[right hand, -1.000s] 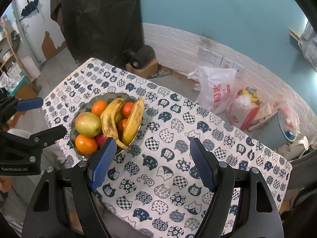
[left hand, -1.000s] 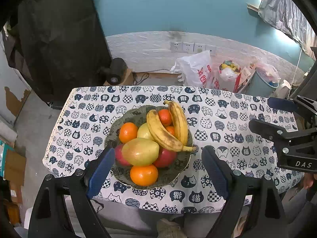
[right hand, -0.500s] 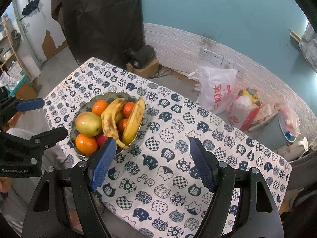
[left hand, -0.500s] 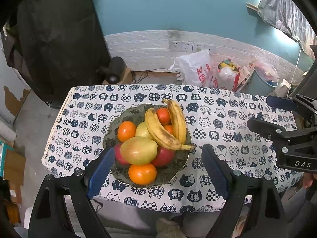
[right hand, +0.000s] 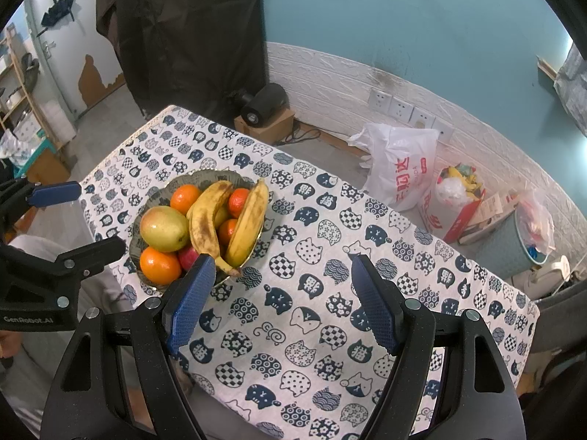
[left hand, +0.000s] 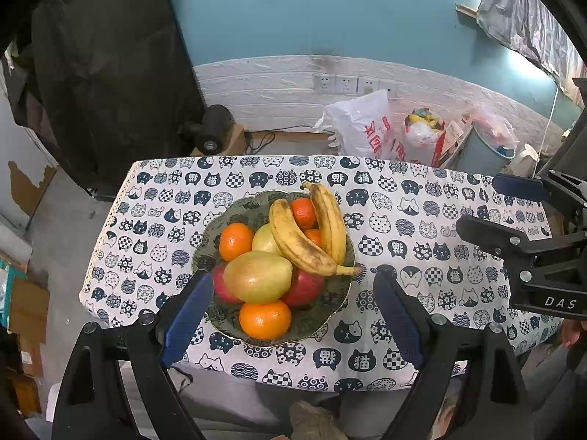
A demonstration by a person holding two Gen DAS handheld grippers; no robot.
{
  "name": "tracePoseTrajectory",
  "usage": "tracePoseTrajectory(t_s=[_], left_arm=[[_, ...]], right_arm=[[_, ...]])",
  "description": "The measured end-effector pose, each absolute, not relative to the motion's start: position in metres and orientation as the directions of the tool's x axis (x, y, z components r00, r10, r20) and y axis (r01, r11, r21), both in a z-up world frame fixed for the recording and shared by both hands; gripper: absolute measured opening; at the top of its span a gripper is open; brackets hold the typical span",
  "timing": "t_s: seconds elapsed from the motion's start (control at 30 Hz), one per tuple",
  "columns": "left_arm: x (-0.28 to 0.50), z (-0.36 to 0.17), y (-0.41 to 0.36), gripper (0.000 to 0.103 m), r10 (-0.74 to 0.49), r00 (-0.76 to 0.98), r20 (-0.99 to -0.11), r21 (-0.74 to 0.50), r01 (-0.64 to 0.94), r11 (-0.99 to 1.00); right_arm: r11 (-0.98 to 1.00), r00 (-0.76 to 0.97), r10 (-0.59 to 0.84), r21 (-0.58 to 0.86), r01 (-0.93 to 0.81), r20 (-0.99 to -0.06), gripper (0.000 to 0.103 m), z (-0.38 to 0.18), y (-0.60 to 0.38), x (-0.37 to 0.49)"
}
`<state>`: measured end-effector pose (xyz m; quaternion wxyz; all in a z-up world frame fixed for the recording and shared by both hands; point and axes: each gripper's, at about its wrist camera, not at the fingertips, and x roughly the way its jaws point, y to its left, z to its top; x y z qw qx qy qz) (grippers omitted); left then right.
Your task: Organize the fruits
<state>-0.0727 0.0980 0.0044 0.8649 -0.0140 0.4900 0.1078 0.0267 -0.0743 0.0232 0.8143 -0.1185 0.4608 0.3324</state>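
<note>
A dark patterned bowl (left hand: 330, 304) stands on a table with a cat-print cloth (left hand: 422, 220). It holds two bananas (left hand: 304, 238), a yellow-green mango (left hand: 256, 277), several oranges (left hand: 265, 319), red apples (left hand: 304, 286) and a pale fruit behind the mango. My left gripper (left hand: 290, 300) is open and empty, held above the bowl's near side. My right gripper (right hand: 280, 289) is open and empty, over the cloth just right of the bowl (right hand: 146, 286). Each gripper shows in the other's view.
Beyond the table's far edge are a white plastic bag (left hand: 361, 128), a red bag of clutter (left hand: 422, 139), a blue bin (left hand: 488, 150) and a black device on a cardboard box (left hand: 212, 134). A dark curtain (left hand: 110, 73) hangs at the left.
Both views shift only slightly; the bowl sits a little lower-left in the left wrist view. Both grippers stay open and empty.
</note>
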Motion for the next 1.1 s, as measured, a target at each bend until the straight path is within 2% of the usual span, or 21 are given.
tracePoseTrajectory(t_s=[1.1], left_arm=[[-0.0738, 0.0028, 0.0973, 0.090, 0.163, 0.493, -0.854, 0.074, -0.196, 0.978]], right_arm=[[0.751, 0.355, 0.430, 0.111, -0.651, -0.830, 0.076, 0.0235, -0.0723, 0.0250]])
